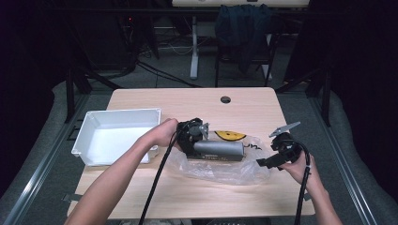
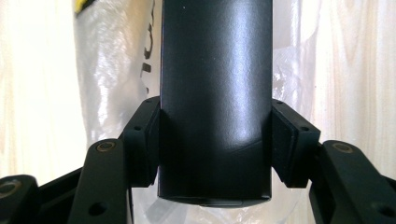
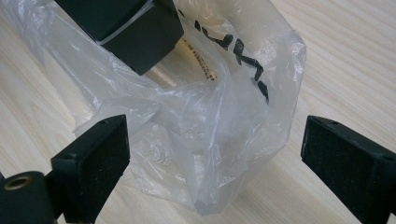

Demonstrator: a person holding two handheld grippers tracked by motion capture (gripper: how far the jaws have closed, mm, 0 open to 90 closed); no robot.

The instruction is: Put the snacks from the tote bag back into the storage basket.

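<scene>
Wooden worktop (image 1: pixel 141 187): left gripper (image 2: pixel 215 140) clamps the black box (image 2: pixel 215 84), apparently drawn from the bag (image 3: pixel 201 140); right gripper (image 3: pixel 210 158) gapes empty. Tray (image 1: pixel 94 123) awaits.

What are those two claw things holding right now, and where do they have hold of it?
The left gripper clamps a long black box by its near end, one pad on each side. The right gripper is open, holding nothing, its jaws either side of the plastic bag.

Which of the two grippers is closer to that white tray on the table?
Left. The left gripper sits just right of the white tray, clamped on a long black box. The right gripper hangs open farther right, beyond the plastic bag.
</scene>
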